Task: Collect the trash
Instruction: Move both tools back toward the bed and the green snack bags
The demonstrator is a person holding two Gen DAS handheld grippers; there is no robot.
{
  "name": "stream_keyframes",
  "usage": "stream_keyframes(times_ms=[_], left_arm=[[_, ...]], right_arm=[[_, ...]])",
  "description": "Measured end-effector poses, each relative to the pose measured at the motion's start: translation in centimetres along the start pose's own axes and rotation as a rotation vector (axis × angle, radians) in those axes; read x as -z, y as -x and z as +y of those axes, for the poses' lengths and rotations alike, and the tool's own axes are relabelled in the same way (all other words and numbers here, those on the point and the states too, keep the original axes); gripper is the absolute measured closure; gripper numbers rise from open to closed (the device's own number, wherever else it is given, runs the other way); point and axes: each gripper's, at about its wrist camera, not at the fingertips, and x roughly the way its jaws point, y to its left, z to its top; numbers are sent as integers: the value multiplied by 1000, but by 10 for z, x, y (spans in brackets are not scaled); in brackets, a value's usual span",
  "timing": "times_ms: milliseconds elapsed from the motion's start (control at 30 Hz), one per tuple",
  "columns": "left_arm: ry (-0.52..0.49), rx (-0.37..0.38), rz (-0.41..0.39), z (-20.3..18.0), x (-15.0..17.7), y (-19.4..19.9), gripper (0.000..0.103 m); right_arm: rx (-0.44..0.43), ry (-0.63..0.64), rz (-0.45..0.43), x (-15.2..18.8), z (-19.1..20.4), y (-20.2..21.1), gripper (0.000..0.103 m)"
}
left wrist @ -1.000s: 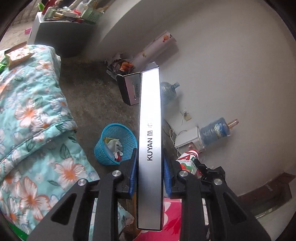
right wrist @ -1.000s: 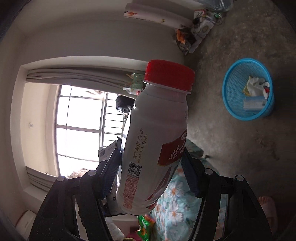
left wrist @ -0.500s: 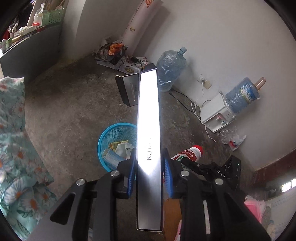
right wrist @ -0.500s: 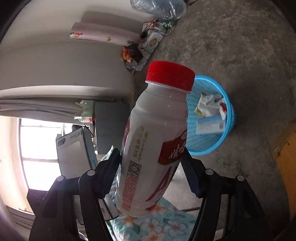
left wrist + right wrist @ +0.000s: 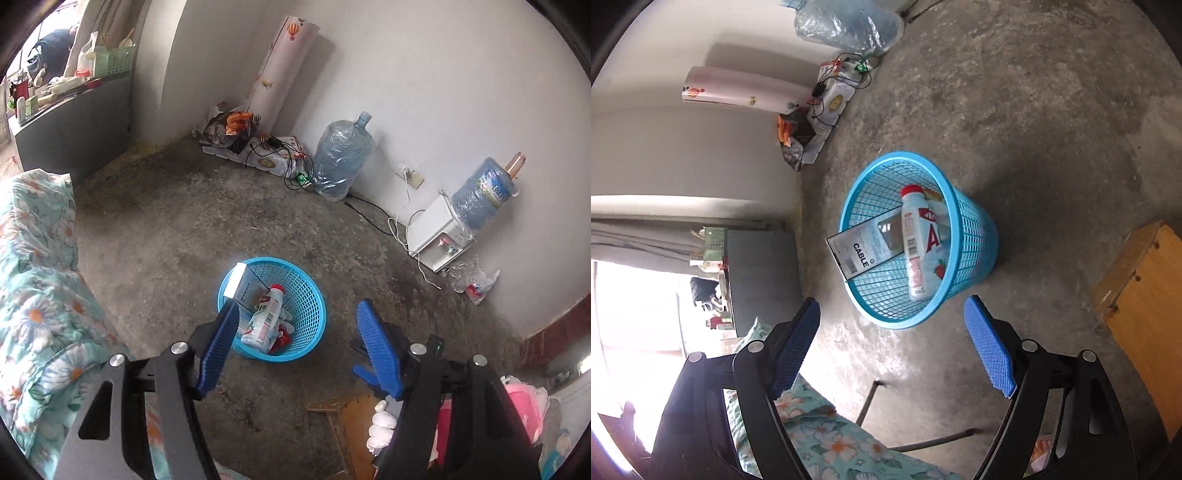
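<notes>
A blue mesh trash basket (image 5: 308, 295) (image 5: 975, 236) stands on the concrete floor. Inside it lie a white drink bottle with a red cap (image 5: 264, 317) (image 5: 918, 240) and a flat silver box printed CABLE (image 5: 242, 286) (image 5: 866, 245), which leans over the rim. My left gripper (image 5: 295, 328) hovers above and in front of the basket, jaws opening, nothing between its blue pads. My right gripper (image 5: 892, 332) hangs over the basket's near side, jaws also opening and empty; the right gripper's blue finger (image 5: 376, 347) shows in the left wrist view too.
A floral quilt (image 5: 33, 295) covers the bed on the left. Water jugs (image 5: 341, 157), a small white dispenser (image 5: 437, 236), a rolled mat (image 5: 284, 66) and cables lie along the wall. A wooden stool (image 5: 1145, 291) stands near the basket. A white-gloved hand (image 5: 380, 424) grips the right tool.
The left gripper opened and the silver box dropped into the basket. The right gripper opened and the bottle fell in too. Both cameras swung down toward the basket.
</notes>
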Motion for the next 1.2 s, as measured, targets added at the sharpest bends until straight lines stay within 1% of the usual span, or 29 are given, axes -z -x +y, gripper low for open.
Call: stream_keyframes(times_ms=[100, 233, 367, 433, 500, 533, 600, 667, 733, 900, 1067, 1200], left_arm=[[16, 31, -31, 7, 13, 38, 36], [45, 65, -72, 15, 31, 87, 34], [46, 70, -113, 21, 51, 135, 30], [42, 52, -144, 23, 62, 159, 29], [46, 37, -179, 29, 75, 185, 27], [54, 24, -196, 33, 83, 197, 27], [70, -6, -230, 43, 98, 221, 26], [88, -52, -255, 51, 113, 242, 24], [110, -94, -279, 61, 127, 262, 23], [192, -190, -339, 91, 165, 307, 22], [252, -270, -393, 112, 194, 336, 21], [293, -300, -414, 126, 212, 352, 21]], right_arm=[[-12, 30, -29, 16, 3, 23, 26], [-6, 135, -54, 43, 27, 47, 26], [-9, 310, -95, 77, 67, 69, 26], [-22, 413, -113, 95, 89, 81, 26], [-29, 519, -124, 114, 110, 90, 21], [-36, 570, -125, 123, 120, 94, 21], [-67, 656, -106, 139, 137, 98, 21], [-106, 705, -82, 152, 150, 101, 21], [-149, 754, -37, 165, 162, 102, 21], [-189, 845, 55, 200, 185, 102, 21], [-212, 911, 127, 231, 200, 100, 21], [-243, 955, 171, 255, 210, 102, 21]])
